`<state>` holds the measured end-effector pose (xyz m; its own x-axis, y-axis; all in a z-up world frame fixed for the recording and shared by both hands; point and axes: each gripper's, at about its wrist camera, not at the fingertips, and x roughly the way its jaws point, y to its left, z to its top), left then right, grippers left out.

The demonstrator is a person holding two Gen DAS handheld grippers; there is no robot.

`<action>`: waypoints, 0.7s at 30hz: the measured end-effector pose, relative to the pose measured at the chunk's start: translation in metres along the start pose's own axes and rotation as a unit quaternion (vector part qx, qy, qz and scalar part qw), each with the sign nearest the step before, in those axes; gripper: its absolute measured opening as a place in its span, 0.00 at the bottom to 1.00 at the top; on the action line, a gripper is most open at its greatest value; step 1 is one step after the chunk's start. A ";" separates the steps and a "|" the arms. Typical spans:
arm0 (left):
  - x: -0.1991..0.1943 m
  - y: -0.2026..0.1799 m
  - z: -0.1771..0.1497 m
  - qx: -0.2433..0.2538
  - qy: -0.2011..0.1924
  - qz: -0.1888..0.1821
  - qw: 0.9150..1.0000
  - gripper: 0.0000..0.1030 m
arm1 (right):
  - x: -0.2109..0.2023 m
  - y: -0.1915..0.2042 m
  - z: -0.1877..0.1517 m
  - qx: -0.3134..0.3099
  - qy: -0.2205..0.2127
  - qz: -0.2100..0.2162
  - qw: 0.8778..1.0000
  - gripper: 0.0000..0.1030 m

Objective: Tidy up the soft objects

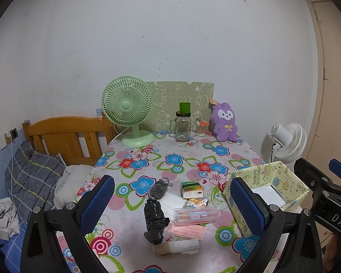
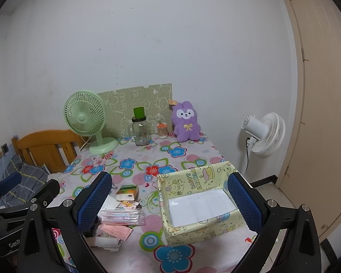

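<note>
From the left wrist view I get the whole pile near the bottom centre of the frame: a grey cloth pouch (image 1: 158,188), a crumpled black bag (image 1: 154,221), a tissue pack (image 1: 191,190), a clear pencil case (image 1: 196,215), pink slips (image 1: 186,231) and a pale roll (image 1: 177,247), all lying on the flowered bench (image 1: 161,159). The right wrist view hides the pouch and black bag behind its own finger, but it gives me the inside of the yellow cartoon box (image 2: 199,204) at lower centre, with a bare white floor. Only the left view takes in the bed with the plaid pillow (image 1: 31,179) at far left. The purple plush bunny (image 1: 224,121) sits upright at the back of the bench, beside a glass jar (image 1: 183,125) and a green fan (image 1: 128,109). My left gripper (image 1: 172,204) is spread wide above the pile, holding nothing; my right gripper (image 2: 169,204) is likewise spread, level, framing the box. Each gripper shows at the edge of the other's frame.
</note>
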<state>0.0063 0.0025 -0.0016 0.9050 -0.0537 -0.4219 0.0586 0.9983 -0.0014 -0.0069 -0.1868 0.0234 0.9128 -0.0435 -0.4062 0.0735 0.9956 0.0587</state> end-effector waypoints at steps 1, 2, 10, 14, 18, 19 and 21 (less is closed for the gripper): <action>0.000 0.000 0.000 0.000 0.000 0.000 1.000 0.99 | 0.000 0.000 0.000 0.000 0.000 0.000 1.000 1.00; 0.000 0.000 0.000 0.000 0.000 -0.001 1.000 0.99 | 0.000 0.000 0.000 0.000 0.000 0.000 1.000 1.00; -0.001 -0.001 0.000 0.000 0.002 -0.002 1.000 0.99 | 0.000 0.000 0.001 0.000 0.000 -0.001 1.000 1.00; -0.001 0.000 0.000 -0.001 0.001 -0.003 1.000 0.99 | 0.000 0.000 0.001 0.000 0.000 -0.001 1.000 1.00; -0.002 0.001 0.000 -0.002 0.001 -0.003 1.000 0.99 | 0.000 0.000 0.002 0.001 0.000 0.000 1.000 1.00; -0.002 0.001 0.000 -0.002 0.001 -0.003 1.000 0.99 | 0.000 0.001 0.002 0.001 0.001 0.000 1.000 1.00; -0.001 0.001 0.000 -0.002 0.001 -0.003 1.000 0.99 | 0.001 0.002 0.002 0.001 0.003 0.001 1.000 1.00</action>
<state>0.0052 0.0039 -0.0012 0.9037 -0.0602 -0.4240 0.0631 0.9980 -0.0070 -0.0049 -0.1852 0.0246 0.9105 -0.0419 -0.4115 0.0730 0.9955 0.0602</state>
